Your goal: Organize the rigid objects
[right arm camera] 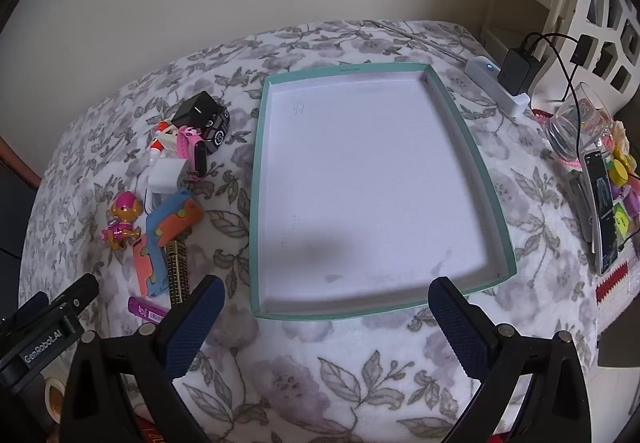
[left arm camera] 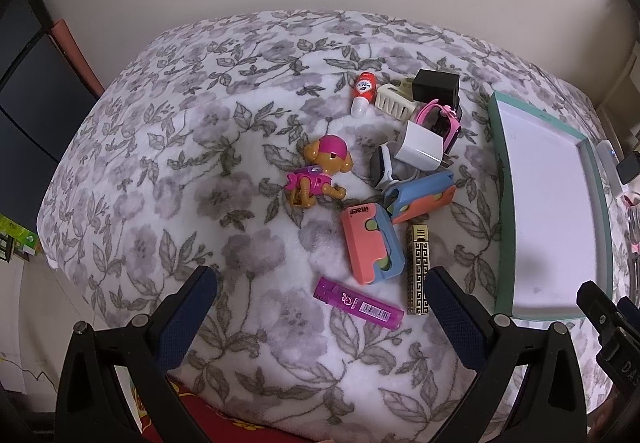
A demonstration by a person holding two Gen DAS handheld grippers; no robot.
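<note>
A pile of small rigid objects lies on the floral blanket: a purple lighter (left arm camera: 358, 303), a gold patterned lighter (left arm camera: 417, 269), two orange-and-blue cases (left arm camera: 372, 249) (left arm camera: 420, 195), a toy dog (left arm camera: 320, 171), a white charger (left arm camera: 418, 143), a pink watch (left arm camera: 436, 115), a black cube (left arm camera: 436, 85) and a red tube (left arm camera: 363, 93). An empty teal-rimmed tray (right arm camera: 260, 179) lies to their right. My left gripper (left arm camera: 320, 291) is open above the purple lighter. My right gripper (right arm camera: 324, 295) is open over the tray's near edge.
A white power strip with a black adapter (right arm camera: 516, 73), a glass (right arm camera: 580, 123), a phone (right arm camera: 602, 211) and coloured small items sit at the right edge. A wall runs behind the bed. The left gripper's body (right arm camera: 44, 327) shows at lower left.
</note>
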